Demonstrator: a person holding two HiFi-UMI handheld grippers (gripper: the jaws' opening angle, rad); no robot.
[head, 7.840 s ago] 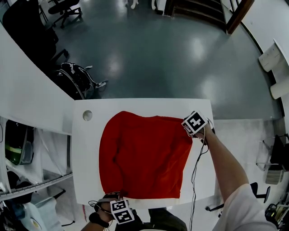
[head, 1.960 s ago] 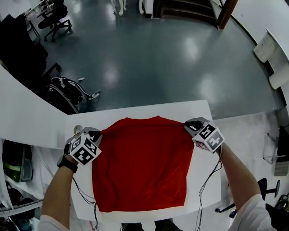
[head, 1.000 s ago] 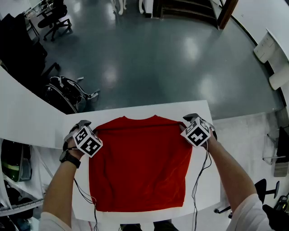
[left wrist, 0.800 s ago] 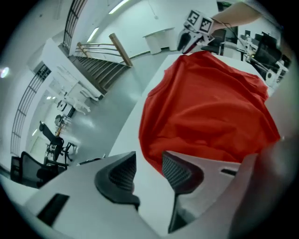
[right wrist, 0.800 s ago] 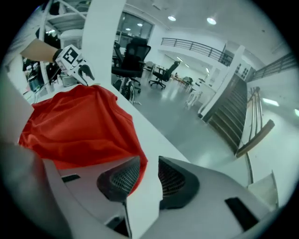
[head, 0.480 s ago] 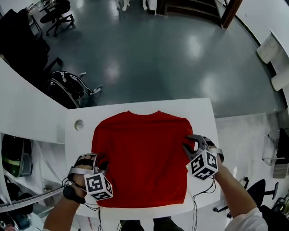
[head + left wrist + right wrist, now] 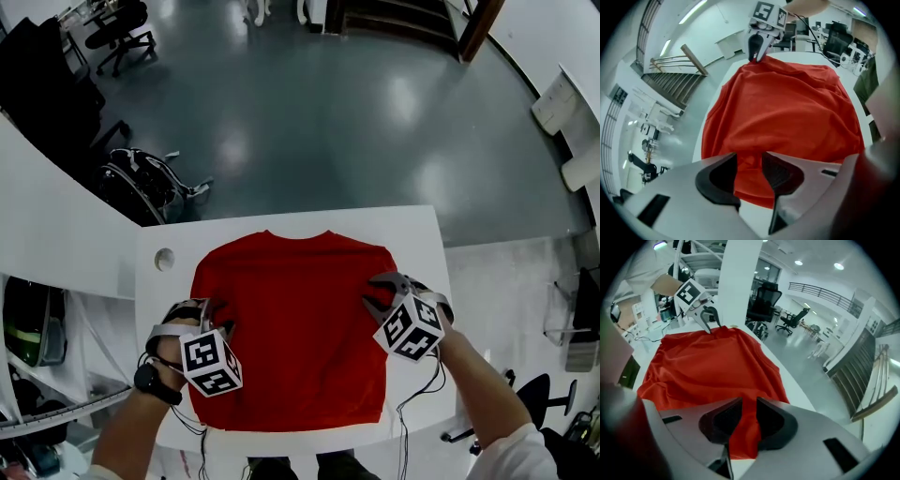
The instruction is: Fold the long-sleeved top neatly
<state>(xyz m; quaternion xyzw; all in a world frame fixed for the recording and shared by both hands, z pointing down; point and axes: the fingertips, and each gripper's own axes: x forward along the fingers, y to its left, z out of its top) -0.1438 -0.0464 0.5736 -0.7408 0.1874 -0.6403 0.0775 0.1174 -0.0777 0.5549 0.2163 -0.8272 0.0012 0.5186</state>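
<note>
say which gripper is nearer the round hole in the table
Left. The left gripper is at the left edge of the red top, near the round hole; the right gripper is at the opposite edge.

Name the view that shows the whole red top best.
The head view: the whole red top shows, spread on the white table. Each gripper view gives only a foreshortened, rumpled stretch from one side.

Red top [image 7: 291, 328] lies spread on the white table [image 7: 415, 231].
</note>
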